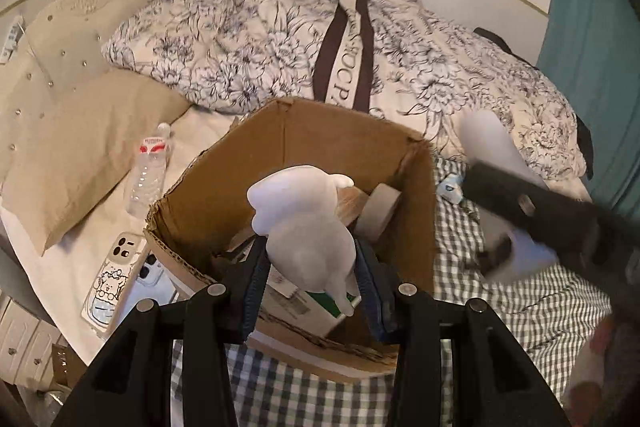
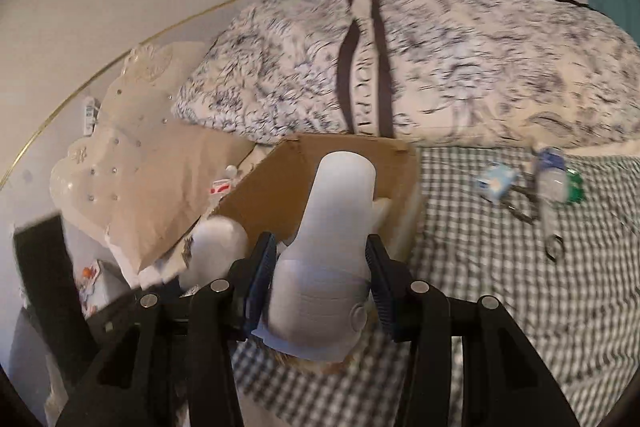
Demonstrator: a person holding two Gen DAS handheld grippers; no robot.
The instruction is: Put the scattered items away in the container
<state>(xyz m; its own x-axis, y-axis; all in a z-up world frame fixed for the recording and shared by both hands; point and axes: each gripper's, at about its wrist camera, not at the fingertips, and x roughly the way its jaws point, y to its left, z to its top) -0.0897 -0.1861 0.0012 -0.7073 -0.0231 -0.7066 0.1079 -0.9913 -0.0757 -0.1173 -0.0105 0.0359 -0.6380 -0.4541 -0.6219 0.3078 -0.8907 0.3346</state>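
A white figurine [image 1: 304, 227] is clamped by the left gripper [image 1: 310, 291] directly above the open cardboard box [image 1: 344, 131]; the right gripper [image 2: 320, 287], beside it, is closed on a pale bottle [image 2: 332, 247], long axis pointing boxward

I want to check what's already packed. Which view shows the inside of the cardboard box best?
The left wrist view: it looks down into the cardboard box, showing a tape roll and a green-and-white carton. The right wrist view is blurred and shows mostly the box's outer wall and far inner wall.
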